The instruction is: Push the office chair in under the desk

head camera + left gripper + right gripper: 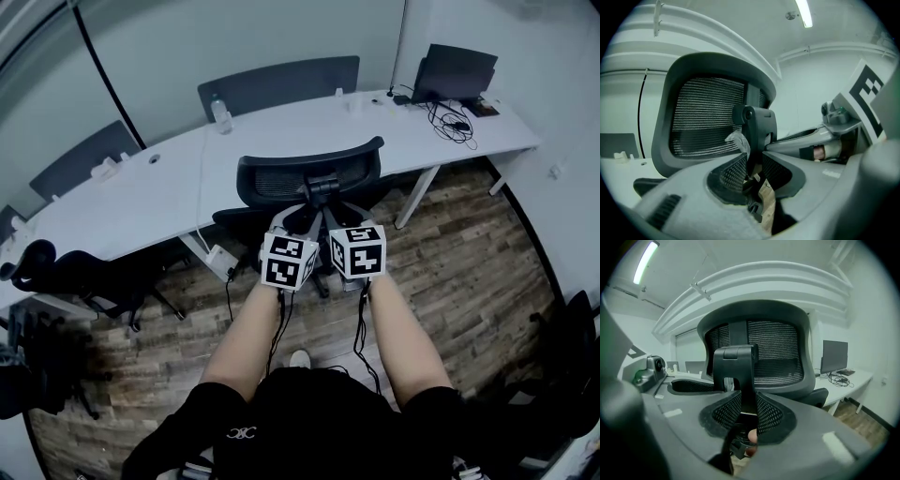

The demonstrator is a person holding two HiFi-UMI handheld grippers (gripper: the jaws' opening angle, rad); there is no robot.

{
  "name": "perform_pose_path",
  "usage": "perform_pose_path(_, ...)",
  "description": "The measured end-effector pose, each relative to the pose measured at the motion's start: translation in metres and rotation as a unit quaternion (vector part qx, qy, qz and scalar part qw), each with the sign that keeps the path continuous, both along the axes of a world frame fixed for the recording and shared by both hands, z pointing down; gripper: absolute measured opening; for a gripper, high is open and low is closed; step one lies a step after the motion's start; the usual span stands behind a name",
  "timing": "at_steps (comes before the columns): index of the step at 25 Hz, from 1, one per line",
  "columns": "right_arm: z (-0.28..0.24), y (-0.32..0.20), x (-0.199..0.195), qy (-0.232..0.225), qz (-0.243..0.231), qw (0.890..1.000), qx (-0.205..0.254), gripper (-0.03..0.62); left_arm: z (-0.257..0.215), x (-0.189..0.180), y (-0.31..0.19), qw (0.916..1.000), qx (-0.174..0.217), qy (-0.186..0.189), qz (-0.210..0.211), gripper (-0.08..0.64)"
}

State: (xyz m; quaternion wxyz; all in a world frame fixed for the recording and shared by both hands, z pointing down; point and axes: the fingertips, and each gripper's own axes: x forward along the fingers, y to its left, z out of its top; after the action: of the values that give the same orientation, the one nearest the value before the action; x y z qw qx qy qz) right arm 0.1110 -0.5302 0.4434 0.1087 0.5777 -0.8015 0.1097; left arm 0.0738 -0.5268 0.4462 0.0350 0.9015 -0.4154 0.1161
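Note:
The black mesh-backed office chair [309, 173] stands with its seat partly under the long white desk [281, 131], its back towards me. Both grippers meet at the chair's central back post [322, 190]. My left gripper [300, 216] has its pads on either side of that post [757, 126], which fills the gap between the jaws [754, 164]. Beside it, my right gripper [330, 214] is shut on the same post [736, 364], the post sitting tight between its two mesh pads [749, 408]. The mesh backrest [773, 352] rises just beyond the jaws.
A second black chair [84, 277] stands at the left by the desk. A dark monitor [455, 70] with cables sits at the desk's right end, and a water bottle [221, 114] near its middle. A white desk leg [417, 197] stands right of the chair. The floor is wood-patterned.

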Motion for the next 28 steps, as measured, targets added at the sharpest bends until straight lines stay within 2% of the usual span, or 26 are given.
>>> perform_pose_path(28,-0.002,-0.067,-0.019,0.005,0.010,1.000,-0.008,0.101,-0.003,-0.020,-0.068,1.0000,0.003,0.007,0.001,0.109)
